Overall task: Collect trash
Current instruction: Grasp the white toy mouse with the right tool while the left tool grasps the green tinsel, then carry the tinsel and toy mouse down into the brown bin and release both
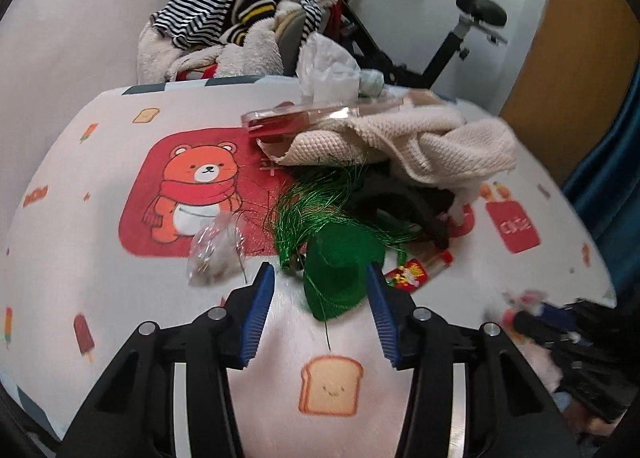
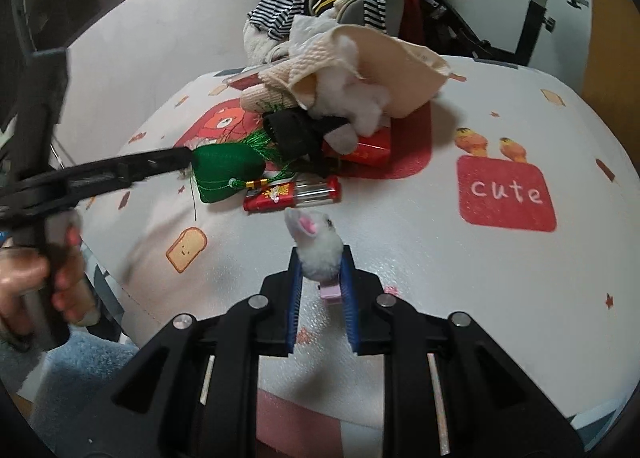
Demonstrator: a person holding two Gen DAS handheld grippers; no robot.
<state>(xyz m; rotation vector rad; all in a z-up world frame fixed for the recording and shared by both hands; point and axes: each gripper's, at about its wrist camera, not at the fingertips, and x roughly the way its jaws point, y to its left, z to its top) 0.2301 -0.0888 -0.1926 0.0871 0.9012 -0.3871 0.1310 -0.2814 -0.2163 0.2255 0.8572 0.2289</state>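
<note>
1. My right gripper (image 2: pixel 320 260) pinches a fluffy white mouse toy (image 2: pixel 318 244), lifted near the table's (image 2: pixel 500 286) six-o'clock edge.
2. My left gripper (image 1: pixel 320 290) stands half spread around the green pouch (image 1: pixel 340 274), at nine o'clock of the lighter (image 2: pixel 292 193); I judge the next move is squeezing.
3. Only the left view shows the crumpled clear wrapper (image 1: pixel 214 254).

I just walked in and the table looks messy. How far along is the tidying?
Early, it seems. Nothing on the table looks cleared yet. In hand: the right gripper is shut on a fluffy white toy, and the left gripper is around a green pouch, not yet squeezing it. Left: a red lighter, a crumpled clear wrapper, a beige cloth and the pile beneath it.
</note>
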